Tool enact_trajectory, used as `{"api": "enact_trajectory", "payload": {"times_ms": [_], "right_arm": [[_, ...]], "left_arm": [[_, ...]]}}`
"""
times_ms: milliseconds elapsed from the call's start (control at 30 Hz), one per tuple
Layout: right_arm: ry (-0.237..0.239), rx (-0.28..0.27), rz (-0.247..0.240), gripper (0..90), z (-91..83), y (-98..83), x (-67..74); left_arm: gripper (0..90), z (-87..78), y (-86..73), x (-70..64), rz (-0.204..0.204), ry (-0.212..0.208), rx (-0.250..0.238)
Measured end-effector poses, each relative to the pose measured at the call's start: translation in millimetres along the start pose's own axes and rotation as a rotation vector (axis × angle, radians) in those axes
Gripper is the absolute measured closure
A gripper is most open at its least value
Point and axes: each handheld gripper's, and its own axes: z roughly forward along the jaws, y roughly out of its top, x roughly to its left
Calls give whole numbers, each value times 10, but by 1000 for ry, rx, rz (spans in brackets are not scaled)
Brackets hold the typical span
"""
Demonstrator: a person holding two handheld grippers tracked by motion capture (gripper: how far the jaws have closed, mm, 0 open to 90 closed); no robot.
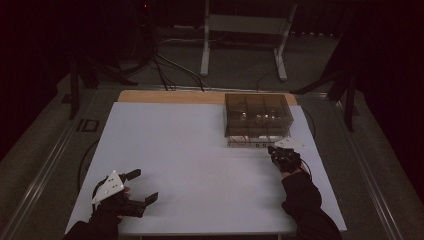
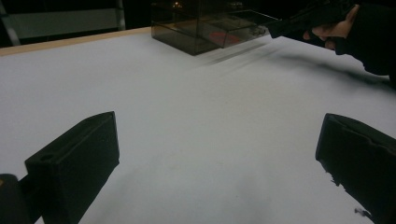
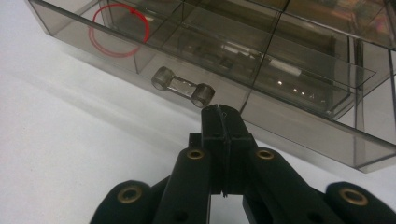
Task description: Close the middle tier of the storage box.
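On the left of the high view, the left hand-held gripper (image 1: 142, 186) is resting low over the near left part of the white table (image 1: 190, 170), its two black jaws standing wide apart with nothing between them. In the left gripper view those jaws are framing a bare stretch of white surface, and the smoky clear box (image 2: 205, 28) is sitting well beyond them toward the far edge.

Moving right in the high view, the clear box (image 1: 257, 117) is standing on the far right part of the table, divided into compartments, with small items inside that are too dim to tell apart. A red ring mark (image 3: 120, 30) is showing on its front panel in the right gripper view, and a small clear drawer handle (image 3: 183, 87) is sticking out of that panel.

Farthest right, the right hand-held gripper (image 1: 274, 150) is pointing at the front of the box, its jaws pressed together on nothing. In the right gripper view its closed tips (image 3: 222, 112) are sitting just beside the handle, near its right end, without gripping it
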Motion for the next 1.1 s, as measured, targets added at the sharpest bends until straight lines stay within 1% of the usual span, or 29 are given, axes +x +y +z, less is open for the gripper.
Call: {"api": "enact_trajectory", "payload": {"times_ms": [67,300,500,833,1100], "right_arm": [[-4,5,-6,900,14,-1,-2],[-7,16,-5,900,50,-10,-10],[-3,23,-9,900,83,-3,2],[-2,24,-15,900,109,2,-7],[-4,35,-6,900,139,9,-19]], "left_arm": [[11,0,0,0,0,-1,0],[11,-2,0,0,1,0,0],[11,-1,-1,0,1,0,1],[11,-1,-1,1,0,0,0],[11,-2,-1,0,0,0,0]]}}
